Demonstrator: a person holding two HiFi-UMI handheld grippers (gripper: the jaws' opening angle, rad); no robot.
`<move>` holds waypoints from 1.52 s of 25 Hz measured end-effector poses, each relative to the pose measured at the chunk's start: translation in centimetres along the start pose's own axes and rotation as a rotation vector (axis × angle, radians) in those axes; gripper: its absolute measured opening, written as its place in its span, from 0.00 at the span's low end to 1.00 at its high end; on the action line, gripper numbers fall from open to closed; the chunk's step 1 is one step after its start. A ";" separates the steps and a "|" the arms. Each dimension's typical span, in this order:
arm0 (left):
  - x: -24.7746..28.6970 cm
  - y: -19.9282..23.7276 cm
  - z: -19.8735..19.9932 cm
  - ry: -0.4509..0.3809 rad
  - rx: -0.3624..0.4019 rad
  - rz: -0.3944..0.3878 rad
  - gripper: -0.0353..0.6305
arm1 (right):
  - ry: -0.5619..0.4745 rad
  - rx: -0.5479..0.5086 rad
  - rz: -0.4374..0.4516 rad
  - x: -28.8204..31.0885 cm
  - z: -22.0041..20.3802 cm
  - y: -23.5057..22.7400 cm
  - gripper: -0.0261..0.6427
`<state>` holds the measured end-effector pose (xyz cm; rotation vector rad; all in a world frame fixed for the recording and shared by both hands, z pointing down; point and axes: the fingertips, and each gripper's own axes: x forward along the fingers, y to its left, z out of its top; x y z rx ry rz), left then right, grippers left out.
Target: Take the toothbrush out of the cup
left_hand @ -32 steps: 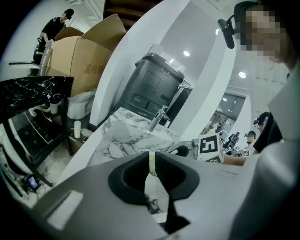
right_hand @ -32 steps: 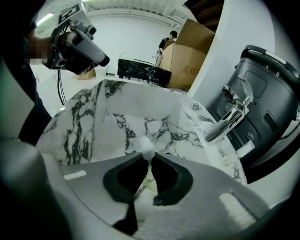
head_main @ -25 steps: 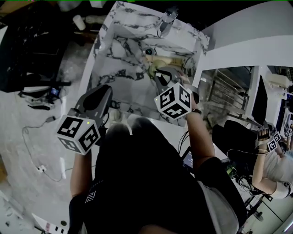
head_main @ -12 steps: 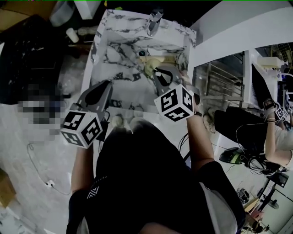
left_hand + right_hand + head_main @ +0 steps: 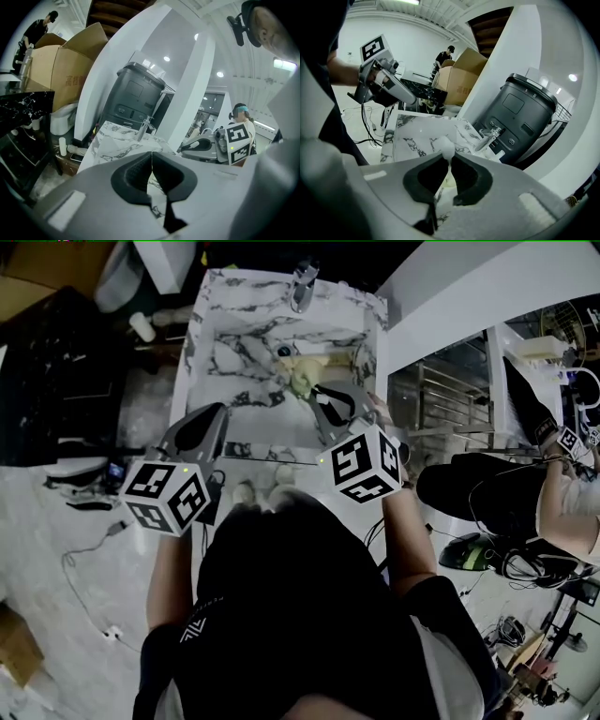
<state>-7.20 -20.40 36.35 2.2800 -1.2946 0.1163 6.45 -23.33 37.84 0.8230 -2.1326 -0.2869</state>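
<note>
My right gripper (image 5: 449, 162) is shut on a white toothbrush (image 5: 444, 146), whose pale head sticks up just past the pads. In the head view the right gripper (image 5: 321, 397) hangs over the marble sink (image 5: 225, 343), right beside a pale yellow cup (image 5: 302, 381) in the basin. The cup shows as a pale patch (image 5: 443, 183) below the jaws. My left gripper (image 5: 151, 163) is shut with nothing in it, and it floats over the sink's near left edge (image 5: 208, 423). From the left gripper view the right gripper (image 5: 206, 145) is seen side-on.
A chrome faucet (image 5: 302, 282) stands at the sink's far edge. Behind it is a dark bin (image 5: 133, 101) and cardboard boxes (image 5: 61, 70). A metal rack (image 5: 441, 399) and another person (image 5: 553, 493) are to the right. Cables (image 5: 89, 559) lie on the floor at left.
My right gripper has lifted with the toothbrush in it, above the cup. The left gripper has hardly moved. The head view has shifted slightly.
</note>
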 end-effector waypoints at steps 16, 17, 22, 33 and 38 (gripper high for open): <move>-1.2 -0.1 -0.1 -0.017 0.018 0.009 0.08 | -0.056 0.107 -0.033 -2.8 0.6 1.1 0.07; -1.3 -0.1 -0.2 -0.018 0.018 0.009 0.08 | -0.058 0.111 -0.034 -2.8 0.6 1.1 0.07; -1.2 -0.4 -0.4 -0.017 0.017 0.011 0.08 | -0.062 0.112 -0.032 -3.1 0.5 1.3 0.07; -0.9 -0.9 -0.4 -0.013 0.022 0.016 0.08 | -0.073 0.111 -0.029 -3.2 0.3 0.8 0.07; -0.7 -0.7 -0.4 -0.009 0.022 0.023 0.08 | -0.072 0.108 -0.022 -2.8 0.2 0.5 0.07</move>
